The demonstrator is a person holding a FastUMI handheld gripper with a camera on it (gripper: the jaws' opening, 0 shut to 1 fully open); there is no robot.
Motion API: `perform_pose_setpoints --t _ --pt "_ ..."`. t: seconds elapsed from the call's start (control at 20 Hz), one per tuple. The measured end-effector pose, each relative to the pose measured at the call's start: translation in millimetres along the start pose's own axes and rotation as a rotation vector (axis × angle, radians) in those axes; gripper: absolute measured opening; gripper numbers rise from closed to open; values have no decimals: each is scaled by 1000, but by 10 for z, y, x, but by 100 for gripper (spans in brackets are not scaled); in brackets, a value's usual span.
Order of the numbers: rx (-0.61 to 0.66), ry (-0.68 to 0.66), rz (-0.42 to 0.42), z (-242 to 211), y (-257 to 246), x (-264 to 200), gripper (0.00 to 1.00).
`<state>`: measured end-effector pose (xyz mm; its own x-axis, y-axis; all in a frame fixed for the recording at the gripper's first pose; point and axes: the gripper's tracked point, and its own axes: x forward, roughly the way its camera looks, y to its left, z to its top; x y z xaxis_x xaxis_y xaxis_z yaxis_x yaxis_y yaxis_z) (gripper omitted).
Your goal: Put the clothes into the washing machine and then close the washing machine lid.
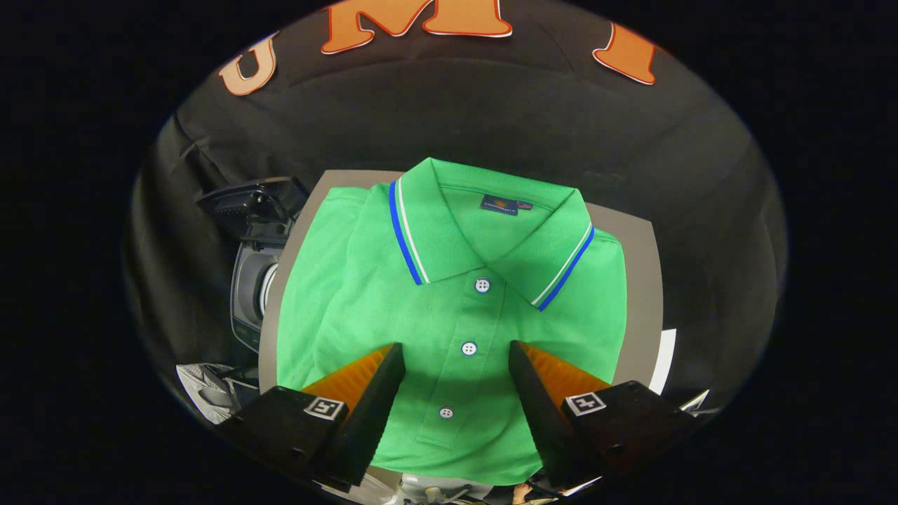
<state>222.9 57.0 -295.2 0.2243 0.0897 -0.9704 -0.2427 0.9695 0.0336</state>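
A folded green polo shirt (393, 280) with a blue-and-white striped collar lies flat on a grey table (638, 280). My gripper (456, 351) hovers over the shirt's button placket, open, with the middle button showing between the fingertips. Nothing is held between the fingers. Left of the table and lower down stands the washing machine (254, 280), its dark lid (245, 200) raised and the round drum opening partly visible.
The table's left edge runs beside the washing machine. Some crumpled light cloth (203, 389) lies low at the left, below the machine. A white sheet (666, 361) sticks out past the table's right edge. Black booth cloth surrounds everything.
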Motion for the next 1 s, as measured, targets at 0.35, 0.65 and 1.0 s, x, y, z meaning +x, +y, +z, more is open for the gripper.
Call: perform_pose_setpoints --t 0.35,0.65,1.0 --pt "6 31 -5 -16 -6 6 62" --pt "32 47 -39 -17 131 -28 26" --pt "160 -208 36 13 155 -90 9"
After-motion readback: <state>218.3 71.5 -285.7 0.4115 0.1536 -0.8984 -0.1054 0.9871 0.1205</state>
